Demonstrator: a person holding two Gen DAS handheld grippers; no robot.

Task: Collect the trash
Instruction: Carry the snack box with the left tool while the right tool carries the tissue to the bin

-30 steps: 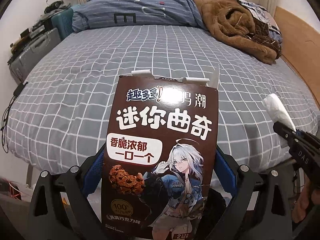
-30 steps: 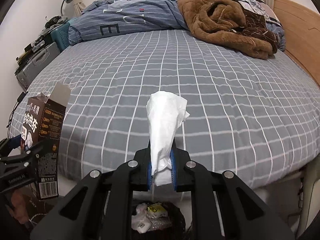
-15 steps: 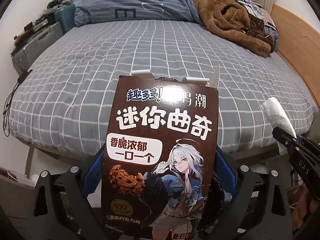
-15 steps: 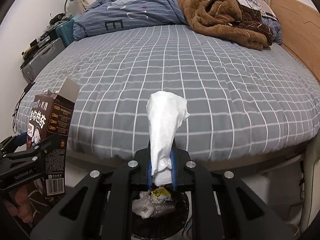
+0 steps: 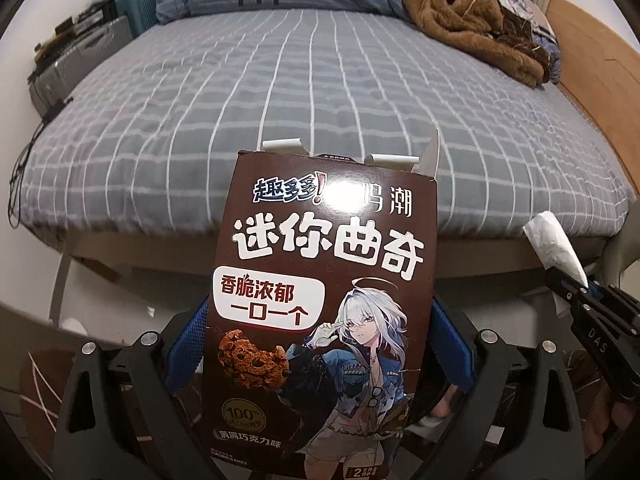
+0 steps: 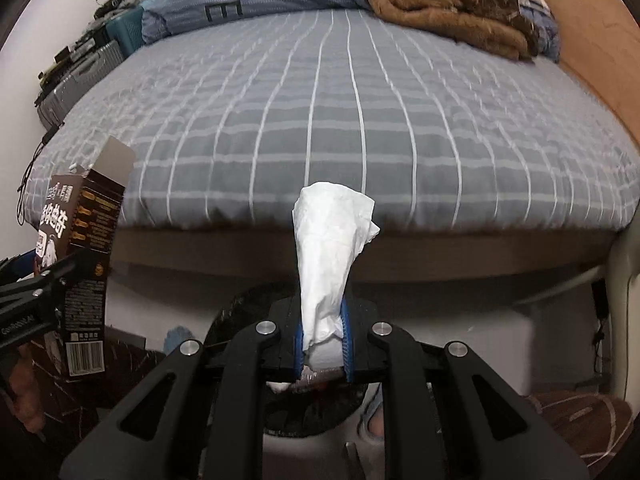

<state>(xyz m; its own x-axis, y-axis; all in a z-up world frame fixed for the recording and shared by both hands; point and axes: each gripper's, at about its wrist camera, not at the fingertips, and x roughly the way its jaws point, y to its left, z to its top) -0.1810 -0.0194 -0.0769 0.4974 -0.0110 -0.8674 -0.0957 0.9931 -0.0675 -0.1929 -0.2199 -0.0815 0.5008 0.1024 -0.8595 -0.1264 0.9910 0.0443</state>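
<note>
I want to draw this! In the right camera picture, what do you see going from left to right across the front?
Cookie box held by the left tongs → white tissue pinched in the right tongs → wooden bed board at the far right.

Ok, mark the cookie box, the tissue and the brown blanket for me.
cookie box (image 5: 324, 304), left wrist view, middle of its printed front.
tissue (image 6: 330, 248), right wrist view, middle of the crumpled wad.
brown blanket (image 6: 436, 4), right wrist view, centre of the heap.
</note>
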